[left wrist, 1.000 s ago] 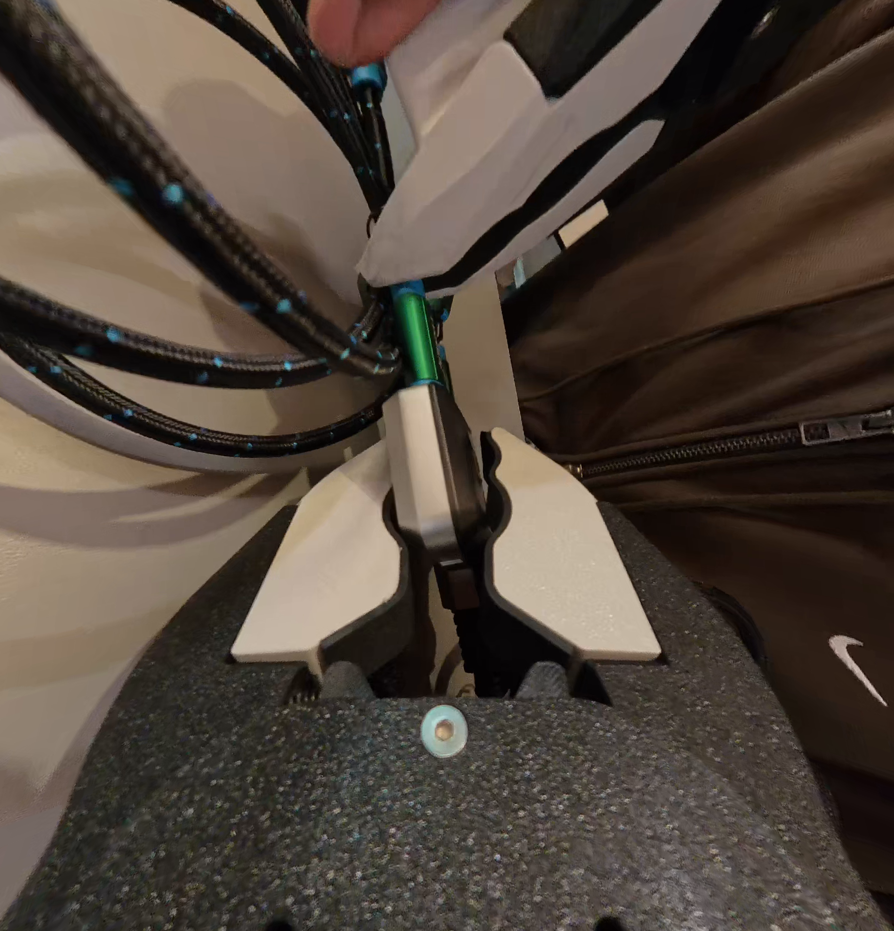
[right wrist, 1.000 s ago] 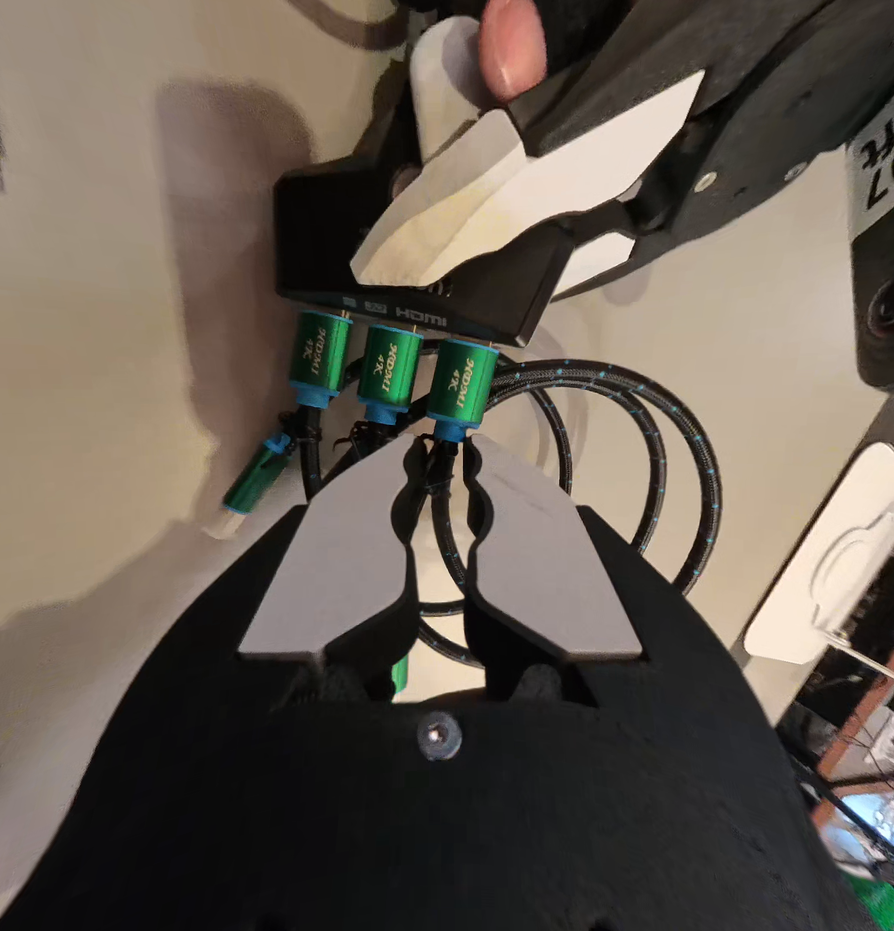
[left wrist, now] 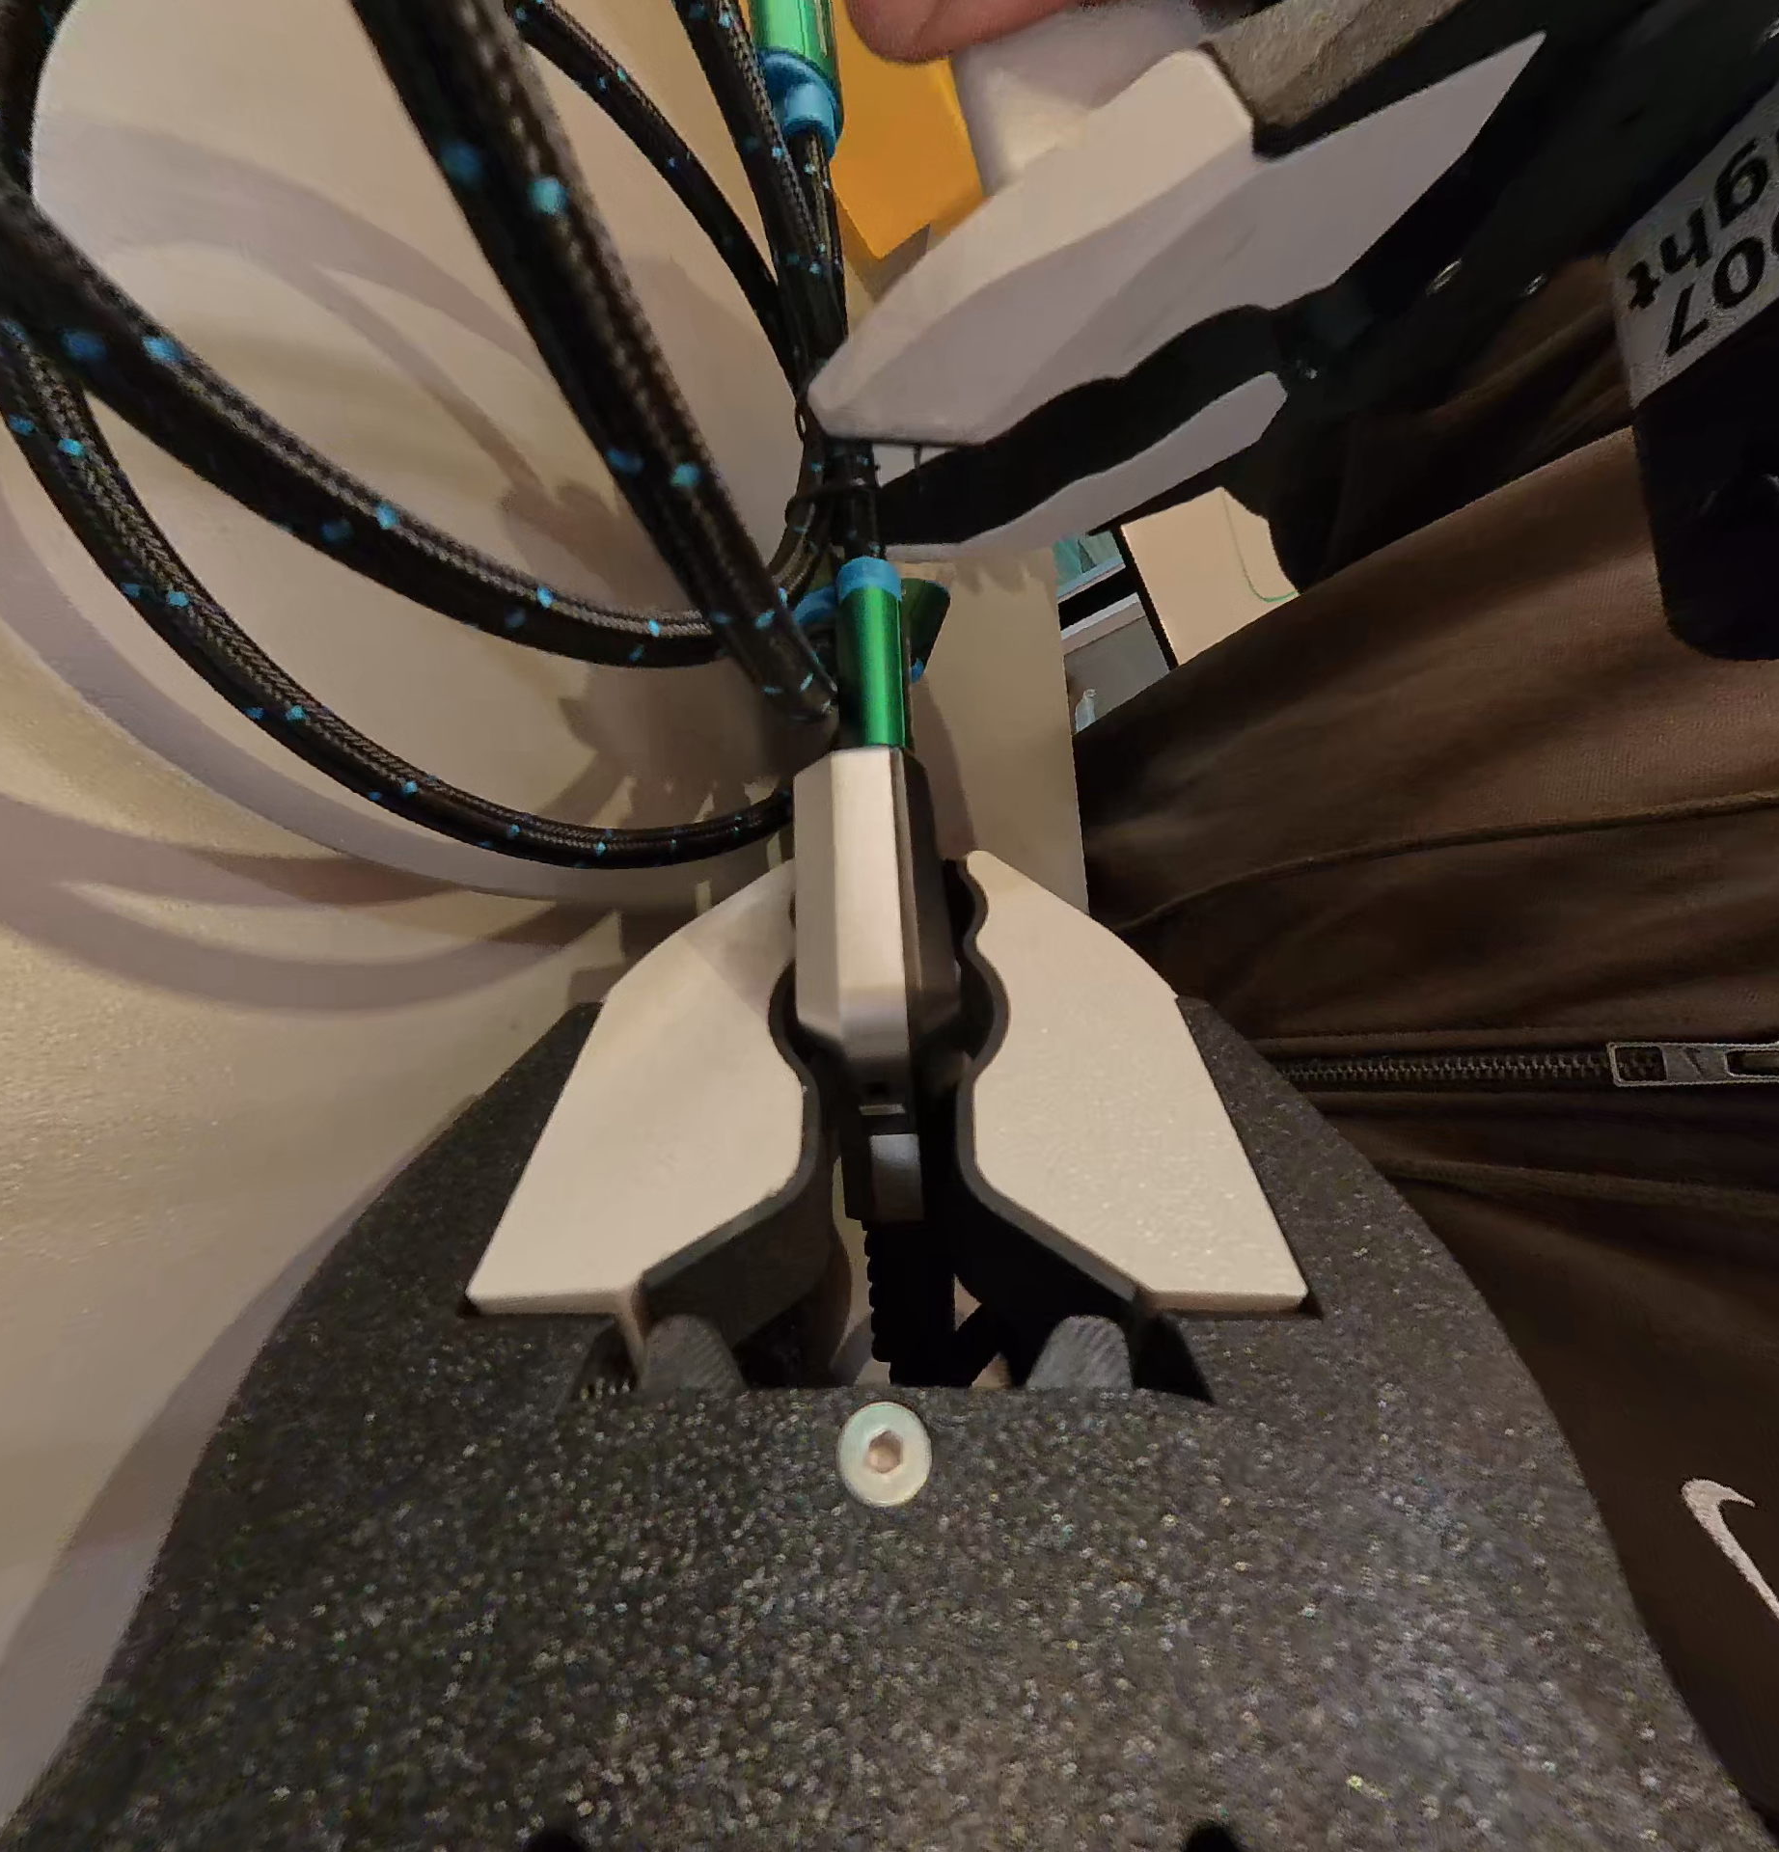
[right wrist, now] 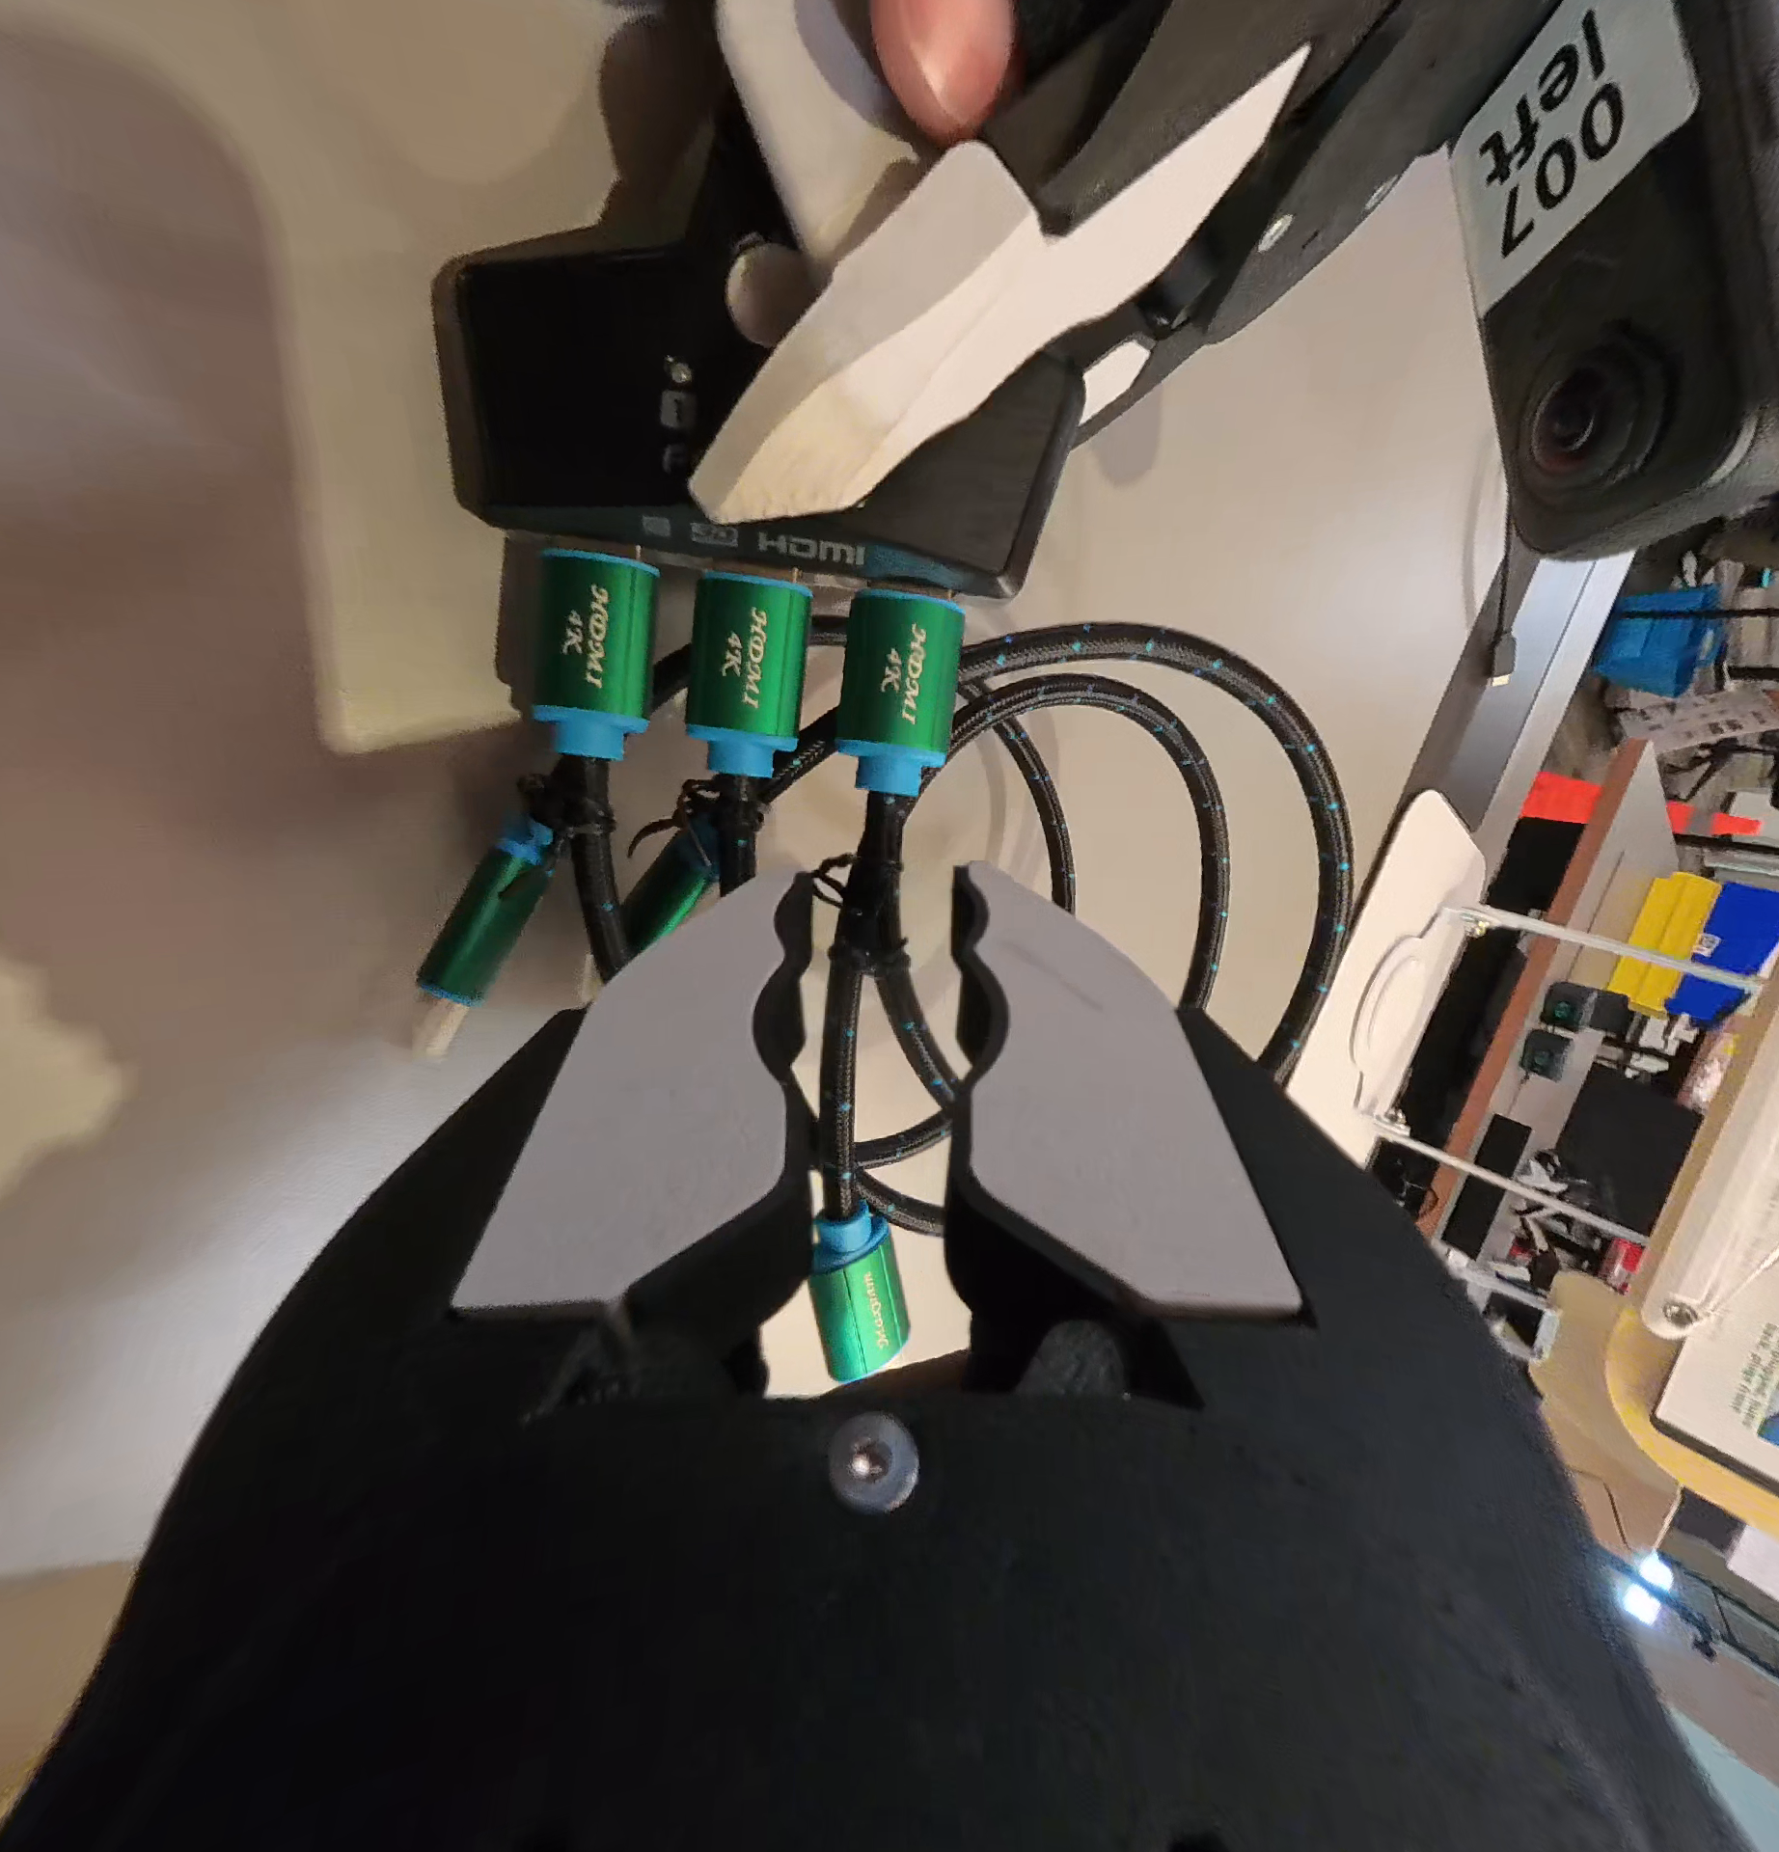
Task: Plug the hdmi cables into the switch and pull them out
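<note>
My left gripper [left wrist: 875,882] is shut on a black switch box [left wrist: 850,902], seen edge-on between its pads. It also shows in the right wrist view [right wrist: 916,441], clamping the box [right wrist: 565,381] over the beige table. Three green plugs sit in the box's edge; the rightmost plug [right wrist: 901,681] carries a black braided cable [right wrist: 845,1052]. My right gripper [right wrist: 880,877] is open, and that cable runs loose between its fingers without being pressed. A loose green plug [right wrist: 860,1303] hangs near the base of the fingers. The right gripper also shows at the top of the left wrist view [left wrist: 865,471].
Braided cable loops [right wrist: 1266,802] lie on the beige table [right wrist: 214,601]. Two more loose green plugs [right wrist: 475,932] dangle at the left. A white board [right wrist: 1407,952] and shelves with coloured bins [right wrist: 1707,952] stand at the right. A person's brown jacket [left wrist: 1467,902] fills the right side. The tips of one gripper are about 7 centimetres away from the tips of the other.
My right gripper's pads were nearly together around the cable just under the rightmost plug; they have opened and drawn back a little. The left gripper keeps its hold on the box.
</note>
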Action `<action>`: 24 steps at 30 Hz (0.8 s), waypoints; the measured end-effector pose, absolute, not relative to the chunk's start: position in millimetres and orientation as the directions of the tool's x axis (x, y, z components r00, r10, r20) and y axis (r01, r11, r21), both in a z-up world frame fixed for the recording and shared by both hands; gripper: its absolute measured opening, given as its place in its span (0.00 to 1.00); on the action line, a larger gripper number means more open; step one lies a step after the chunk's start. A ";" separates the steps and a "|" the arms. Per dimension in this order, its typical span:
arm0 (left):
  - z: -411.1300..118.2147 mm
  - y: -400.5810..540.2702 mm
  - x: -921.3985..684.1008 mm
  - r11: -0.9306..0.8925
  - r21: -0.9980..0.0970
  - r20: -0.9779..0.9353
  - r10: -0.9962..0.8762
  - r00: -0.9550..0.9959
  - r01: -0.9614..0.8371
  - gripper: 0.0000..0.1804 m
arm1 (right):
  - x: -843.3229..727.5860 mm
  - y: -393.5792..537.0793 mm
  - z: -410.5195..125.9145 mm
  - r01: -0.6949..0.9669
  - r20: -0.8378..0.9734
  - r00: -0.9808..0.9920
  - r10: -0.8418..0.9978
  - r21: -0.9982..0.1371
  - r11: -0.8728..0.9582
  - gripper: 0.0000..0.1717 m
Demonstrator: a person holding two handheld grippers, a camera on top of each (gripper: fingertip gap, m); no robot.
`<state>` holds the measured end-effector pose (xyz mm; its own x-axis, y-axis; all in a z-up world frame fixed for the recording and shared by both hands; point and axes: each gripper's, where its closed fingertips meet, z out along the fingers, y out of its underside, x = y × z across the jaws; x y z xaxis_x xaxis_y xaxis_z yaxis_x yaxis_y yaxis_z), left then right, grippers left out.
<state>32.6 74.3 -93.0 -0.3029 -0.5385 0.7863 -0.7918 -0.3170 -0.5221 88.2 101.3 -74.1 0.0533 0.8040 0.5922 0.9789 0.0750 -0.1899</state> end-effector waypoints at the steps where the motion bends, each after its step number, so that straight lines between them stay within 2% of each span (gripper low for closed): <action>1: -92.9 74.2 32.5 -0.317 -0.522 0.786 -0.538 -0.303 -0.792 0.13 | 90.1 102.2 -73.7 0.981 0.595 0.059 0.802 -0.183 0.063 0.17; 7: -92.8 74.2 32.5 -0.318 -0.523 0.786 -0.538 -0.304 -0.791 0.13 | 77.9 101.1 -64.6 0.967 0.595 0.088 0.799 -0.244 0.075 0.19; 11: -93.0 74.2 33.0 -0.316 -0.527 0.782 -0.544 -0.305 -0.789 0.13 | 67.3 106.6 -71.4 0.973 0.605 0.058 0.794 -0.211 0.090 0.18; 13: -93.8 74.3 32.7 -0.313 -0.527 0.779 -0.550 -0.301 -0.790 0.13 | 63.6 107.2 -74.5 0.975 0.593 0.037 0.804 -0.198 0.101 0.14; 20: -94.2 74.2 32.8 -0.308 -0.532 0.772 -0.558 -0.303 -0.789 0.13 | 62.9 108.3 -75.4 0.983 0.538 -0.012 0.843 -0.150 0.110 0.16; 22: -93.8 72.6 33.2 -0.297 -0.545 0.761 -0.566 -0.315 -0.784 0.13 | 61.7 105.8 -74.8 0.976 0.459 0.040 0.887 -0.206 0.063 0.17; 24: -93.5 71.7 35.0 -0.276 -0.575 0.731 -0.595 -0.333 -0.770 0.13 | 52.8 99.5 -71.4 0.943 0.325 0.134 0.936 -0.334 -0.019 0.16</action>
